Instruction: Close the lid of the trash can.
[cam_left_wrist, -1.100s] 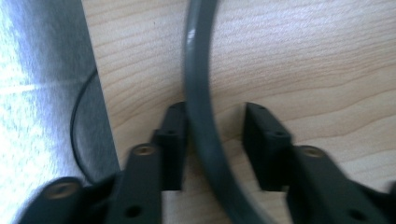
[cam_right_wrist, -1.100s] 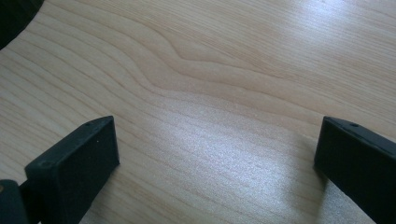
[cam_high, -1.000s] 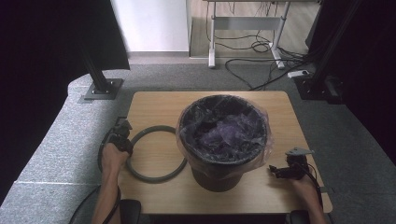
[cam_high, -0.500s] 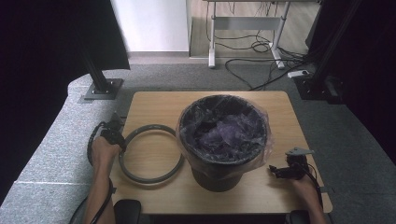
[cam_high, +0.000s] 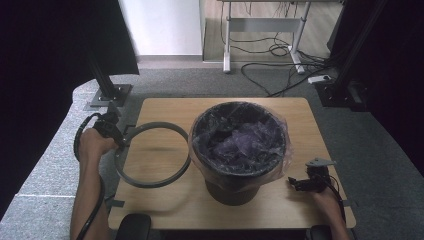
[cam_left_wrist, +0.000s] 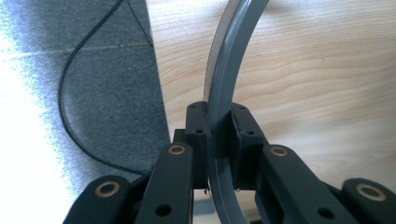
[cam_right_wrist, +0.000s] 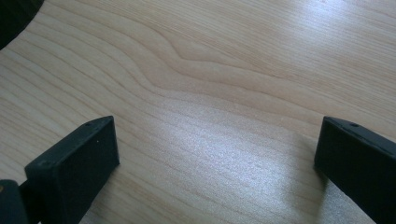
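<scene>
A grey plastic ring (cam_high: 150, 185) hangs above the left half of the wooden table (cam_high: 165, 210), tilted, with its shadow under it. My left gripper (cam_high: 120, 141) is shut on the ring's left edge. In the left gripper view the pads (cam_left_wrist: 196, 126) press the ring's band (cam_left_wrist: 224, 70) from both sides, left gripper (cam_left_wrist: 219, 122) over the table's left edge. A black bin (cam_high: 230, 192) lined with a purple-tinted bag (cam_high: 240, 142) stands mid-table, right of the ring. My right gripper (cam_high: 295, 184) rests low at the near right, pointing at the bin's base; right gripper (cam_right_wrist: 217, 140) open over bare wood.
Grey carpet (cam_high: 55, 165) surrounds the table. A black stand's base plate (cam_high: 107, 95) sits off the far left corner. Cables (cam_high: 275, 50) and a desk frame lie on the floor behind. The bin takes up most of the table's middle.
My left hand has risen and drawn back to the left, lifting the ring off the table; it now hangs tilted above the wood. The right hand and the bin have not moved.
</scene>
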